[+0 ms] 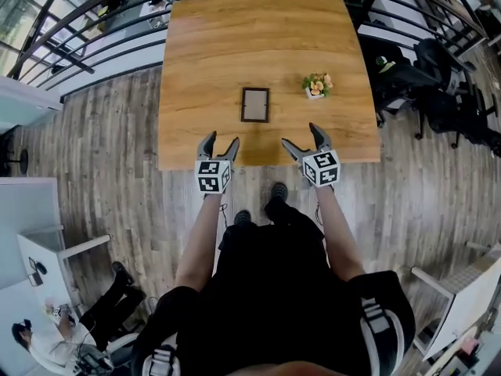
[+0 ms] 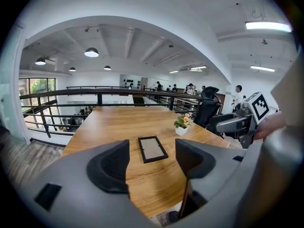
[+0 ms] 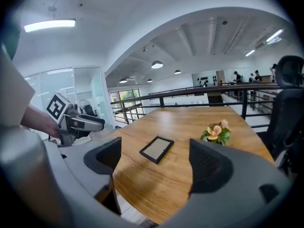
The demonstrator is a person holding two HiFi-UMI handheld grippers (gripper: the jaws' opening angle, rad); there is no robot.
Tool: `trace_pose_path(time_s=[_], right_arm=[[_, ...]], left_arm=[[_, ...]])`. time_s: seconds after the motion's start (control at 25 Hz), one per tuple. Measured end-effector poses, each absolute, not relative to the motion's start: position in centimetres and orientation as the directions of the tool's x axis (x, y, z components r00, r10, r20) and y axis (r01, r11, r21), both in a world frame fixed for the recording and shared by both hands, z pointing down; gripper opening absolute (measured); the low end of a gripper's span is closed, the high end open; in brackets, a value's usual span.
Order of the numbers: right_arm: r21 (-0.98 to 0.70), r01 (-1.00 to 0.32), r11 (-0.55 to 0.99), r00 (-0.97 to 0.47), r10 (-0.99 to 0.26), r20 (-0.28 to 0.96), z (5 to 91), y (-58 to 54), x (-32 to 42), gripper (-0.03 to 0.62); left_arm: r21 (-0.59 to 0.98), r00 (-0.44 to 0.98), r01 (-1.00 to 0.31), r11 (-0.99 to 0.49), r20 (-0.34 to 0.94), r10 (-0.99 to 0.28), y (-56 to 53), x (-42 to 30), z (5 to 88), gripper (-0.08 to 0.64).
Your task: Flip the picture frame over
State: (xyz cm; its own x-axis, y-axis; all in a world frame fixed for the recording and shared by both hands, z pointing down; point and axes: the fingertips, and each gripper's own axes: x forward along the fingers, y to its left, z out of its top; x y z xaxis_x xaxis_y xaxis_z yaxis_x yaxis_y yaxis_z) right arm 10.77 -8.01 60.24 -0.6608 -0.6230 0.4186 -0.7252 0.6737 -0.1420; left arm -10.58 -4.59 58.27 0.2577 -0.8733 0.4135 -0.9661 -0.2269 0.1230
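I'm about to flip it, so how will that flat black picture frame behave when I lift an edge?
The picture frame lies flat on the smooth wooden table, so it will probably slide before an edge lifts. Its thin border looks rigid, so it likely stays stiff. The pane may be glass, so possibly fragile.

wooden table (image 1: 258, 45), plank floor (image 1: 102, 155), black railing (image 2: 99, 99), ceiling lamps (image 2: 91, 52)

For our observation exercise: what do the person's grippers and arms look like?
The left gripper and right gripper are grey, each with two black-padded jaws and a white cube bearing black square markers. The forearms are unsleeved; clothing is black.
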Motion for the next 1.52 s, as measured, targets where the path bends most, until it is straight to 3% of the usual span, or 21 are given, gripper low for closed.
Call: trace_pose_path(time_s=[0.48,1.52], right_arm=[[-0.156,-0.656,0.739,-0.722,-0.554,0.415,61.3,-10.3,10.7,0.44],[-0.154,-0.635,0.757,-0.717,-0.504,0.48,63.7,-13.9,10.0,0.436]], left_arm=[[0.11,0.161,-0.986,-0.125,0.431,-0.888,-5.5,-10.0,59.3,0.316],[0.186,0.167,-0.979,-0.085,0.487,-0.857,-10.4,-10.5,64.2,0.316]])
